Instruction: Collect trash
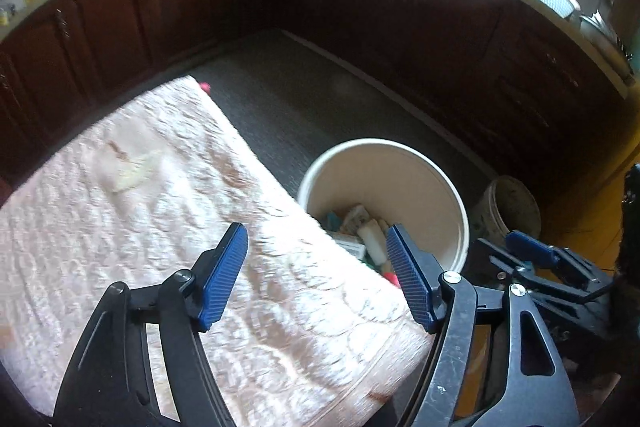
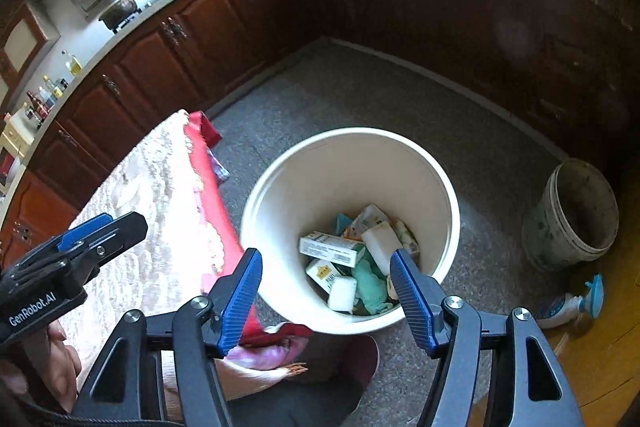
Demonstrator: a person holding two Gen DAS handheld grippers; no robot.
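Observation:
A white bin (image 2: 440, 195) stands on the grey floor beside the table; in the left wrist view the white bin (image 1: 424, 179) shows past the table's edge. Inside lie several pieces of trash: small cartons (image 2: 332, 247), white foam blocks (image 2: 380, 239) and a teal rag (image 2: 370, 285). My right gripper (image 2: 326, 271) hangs open above the bin's near rim, nothing between its blue pads. My left gripper (image 1: 316, 251) is open over the table's corner, empty too. The left gripper (image 2: 86, 227) also appears at the left of the right wrist view.
The table wears a pale pink quilted cloth (image 1: 140, 207) over a red cloth (image 2: 204, 167). A dirty old bucket (image 2: 576, 215) and a spray bottle (image 2: 568, 303) sit on the floor to the right. Dark wooden cabinets (image 2: 192, 39) ring the floor. A hand (image 2: 60, 367) holds the left gripper.

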